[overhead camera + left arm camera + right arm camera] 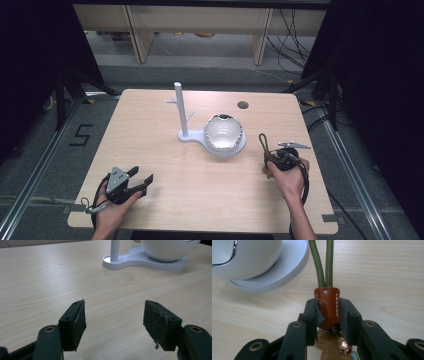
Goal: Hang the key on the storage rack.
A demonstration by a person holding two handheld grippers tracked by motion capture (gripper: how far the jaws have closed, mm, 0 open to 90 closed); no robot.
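Black jaws of the left gripper (142, 181) stood wide apart with nothing between them, low over the pale wooden table (165, 165) at about seven o'clock. At four o'clock the right gripper (327, 315) was clamped on the orange leather tab (327, 306) of a keychain, whose olive-green cord loop (263, 143) rose toward twelve o'clock. Farther off, near the table's centre, a white stand (192, 136) carried an upright post (179, 107) with a white bowl (223, 131) resting on its round base at its three o'clock.
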